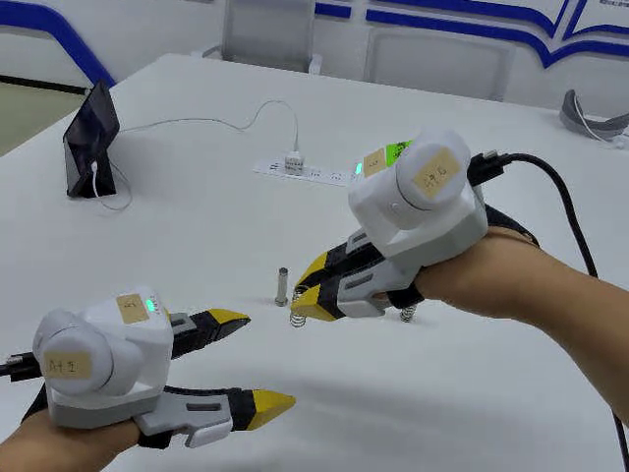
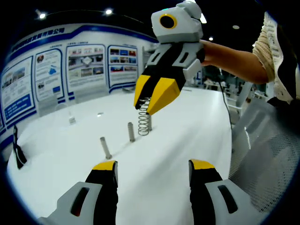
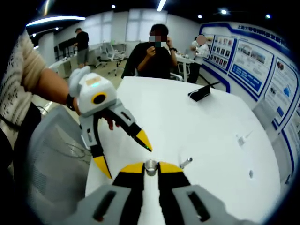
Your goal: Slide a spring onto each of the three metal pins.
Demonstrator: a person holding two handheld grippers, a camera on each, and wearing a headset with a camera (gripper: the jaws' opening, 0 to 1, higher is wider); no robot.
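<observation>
- Spring (image 2: 144, 123): a silvery wire coil, held upright, its top clamped between the yellow-tipped jaws of the right gripper (image 2: 157, 96), its lower end near the white table (image 2: 187, 140).
- Middle pin (image 2: 131, 131) stands bare just beside it, and the outer pin (image 2: 106, 147) stands farther off.
- Left gripper (image 2: 152, 173): jaws wide apart, empty.
</observation>
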